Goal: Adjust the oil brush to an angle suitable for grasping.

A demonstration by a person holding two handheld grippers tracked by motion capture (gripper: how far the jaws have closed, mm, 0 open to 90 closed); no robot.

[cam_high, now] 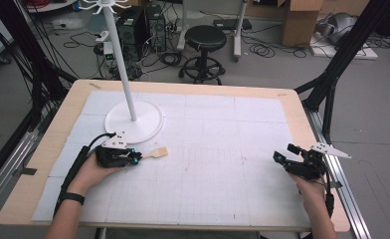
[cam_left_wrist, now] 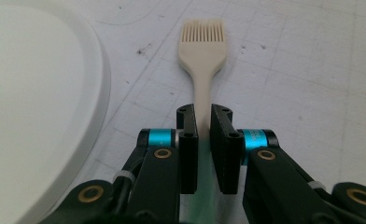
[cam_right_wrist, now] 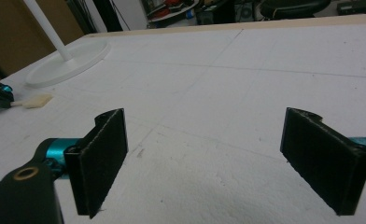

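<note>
L gripper (cam_left_wrist: 203, 128) clamped on brush (cam_left_wrist: 202, 51) handle, just beside stand base (cam_left_wrist: 45, 107) — light, stiff, slim (may pivot); grip nearer head. R gripper (cam_right_wrist: 204, 163) agape, well apart.

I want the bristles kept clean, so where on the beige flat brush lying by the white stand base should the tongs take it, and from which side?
Grip the beige flat brush on its narrow handle, coming in from the handle end, jaws either side. The handle is slim and straight; the wide bristle head points away. The left tongs are shut there already.
</note>
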